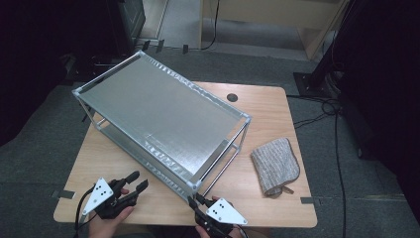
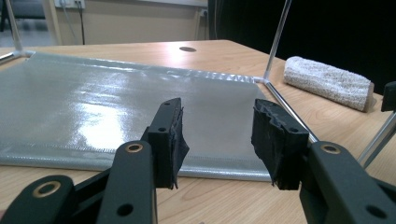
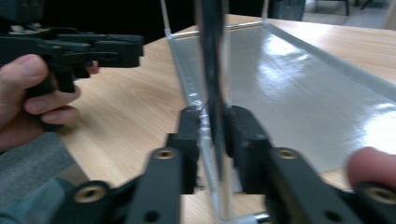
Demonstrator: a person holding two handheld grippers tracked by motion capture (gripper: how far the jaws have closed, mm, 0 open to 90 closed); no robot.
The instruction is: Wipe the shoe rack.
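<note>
We are clamping the right gripper (image 3: 212, 130) onto the near corner post (image 3: 212, 70) of the metal shelf rack (image 1: 163, 114), its jaws pressed against the thin upright just above the rack's lower shelf (image 3: 303, 107); in the high view that right gripper (image 1: 195, 202) is sitting at the rack's corner closest to us. We are holding the left gripper (image 2: 217, 135) released, its jaws standing apart with nothing between them, facing the long front edge of the lower shelf (image 2: 93, 112) a little short of it. In the high view this left gripper (image 1: 136, 182) is hovering over the wooden table (image 1: 277, 104) just in front of the rack's near long side, left of the clamped corner. The rack is resting slantwise across the middle of the table, and a folded grey cloth (image 1: 275, 165) is lying to the rack's right, apart from it. To do this step well, we judge that we are needing a firm, square hold on the post, so the slim rod is not slipping or twisting, and a second hold on the rack's front rail before we move it, keeping it level and away from the cloth.
</note>
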